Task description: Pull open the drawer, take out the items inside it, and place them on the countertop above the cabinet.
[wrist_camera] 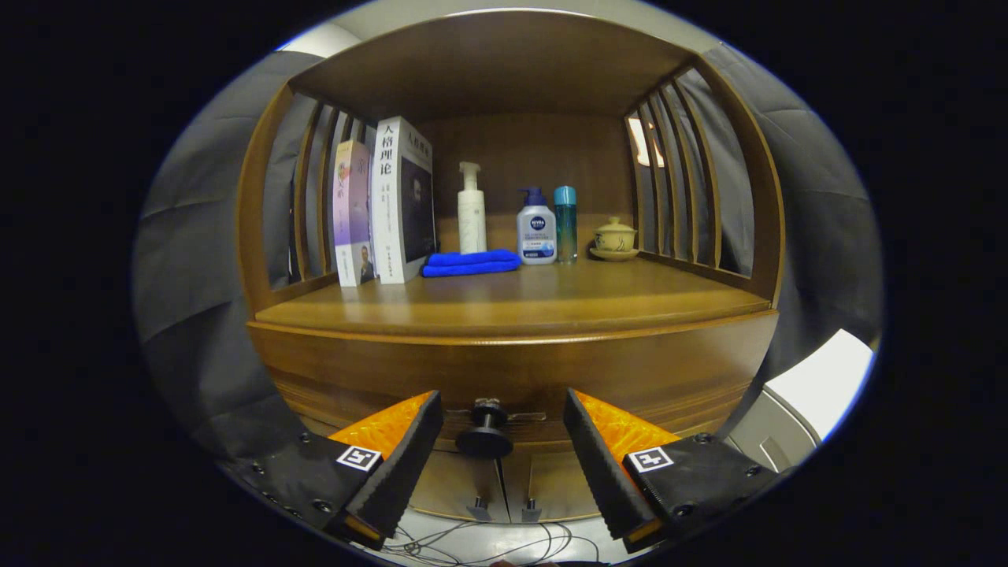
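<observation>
A wooden cabinet fills the scene, its drawer front (512, 370) shut under the countertop (535, 303). A round black knob (486, 431) sticks out of the drawer front. My gripper (502, 409) is open, one finger on each side of the knob with a gap to both, fingertips close to the drawer front. The drawer's contents are hidden.
On the countertop stand two books (386, 205), a folded blue cloth (471, 262), a white pump bottle (471, 211), a small pump bottle (536, 228), a teal bottle (565, 222) and a lidded cup on a saucer (614, 239). Two lower doors with handles (504, 508) and floor cables (488, 543) lie below.
</observation>
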`<state>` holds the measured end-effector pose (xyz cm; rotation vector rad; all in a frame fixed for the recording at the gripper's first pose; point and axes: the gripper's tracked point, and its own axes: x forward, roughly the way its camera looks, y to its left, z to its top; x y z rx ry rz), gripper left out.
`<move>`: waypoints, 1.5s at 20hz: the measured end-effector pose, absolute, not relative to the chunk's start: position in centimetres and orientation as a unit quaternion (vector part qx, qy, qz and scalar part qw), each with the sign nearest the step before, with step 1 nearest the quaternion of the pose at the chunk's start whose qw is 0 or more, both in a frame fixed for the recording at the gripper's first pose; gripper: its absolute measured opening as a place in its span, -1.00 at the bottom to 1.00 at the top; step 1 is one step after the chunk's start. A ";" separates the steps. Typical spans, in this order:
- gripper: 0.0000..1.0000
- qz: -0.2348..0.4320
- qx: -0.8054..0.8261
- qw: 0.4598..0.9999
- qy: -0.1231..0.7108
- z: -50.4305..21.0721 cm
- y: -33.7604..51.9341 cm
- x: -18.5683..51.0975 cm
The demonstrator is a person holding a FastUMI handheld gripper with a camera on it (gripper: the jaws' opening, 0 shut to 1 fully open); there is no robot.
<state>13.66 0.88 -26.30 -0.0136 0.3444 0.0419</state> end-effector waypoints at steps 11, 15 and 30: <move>0.44 0.013 -0.044 0.980 0.193 -29.5 2.1 14.2; -0.03 0.013 -0.035 0.980 0.197 -29.6 2.1 14.1; -0.41 0.018 -0.040 0.978 0.204 -29.3 2.1 12.8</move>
